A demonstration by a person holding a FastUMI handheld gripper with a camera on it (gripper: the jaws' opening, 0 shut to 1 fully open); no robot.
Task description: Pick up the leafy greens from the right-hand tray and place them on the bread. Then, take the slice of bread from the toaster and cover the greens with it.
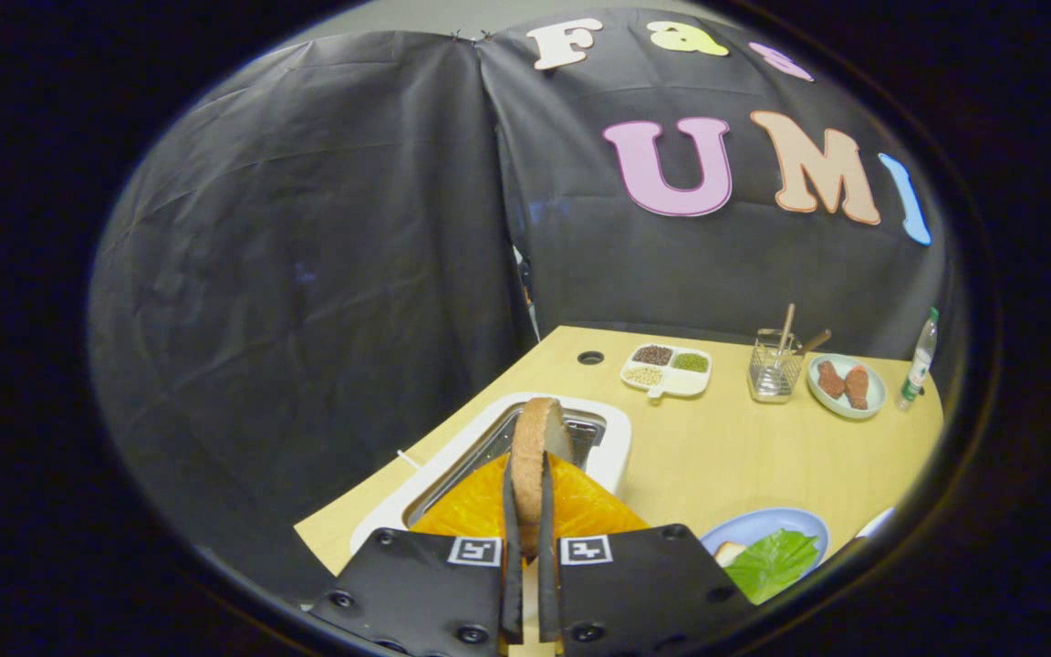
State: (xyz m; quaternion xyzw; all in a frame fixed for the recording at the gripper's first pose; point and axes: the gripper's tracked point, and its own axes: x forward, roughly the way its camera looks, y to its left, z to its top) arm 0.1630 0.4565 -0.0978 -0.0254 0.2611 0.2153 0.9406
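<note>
A brown slice of bread (536,447) stands on edge between my two fingers, and my gripper (529,511) is shut on it. The slice is lifted just above the slots of the white toaster (612,438), which lies right beneath and ahead of the fingers. To the right of the fingers a pale blue plate (795,523) holds a green leaf (772,563) lying over another slice of bread (728,551), of which only a corner shows.
Beyond the toaster, on the wooden table (717,447), are a white divided dish of grains (667,369), a wire utensil holder (775,367), a plate of brown food pieces (845,385) and a small bottle (920,358). A white tray edge (877,522) shows at the far right.
</note>
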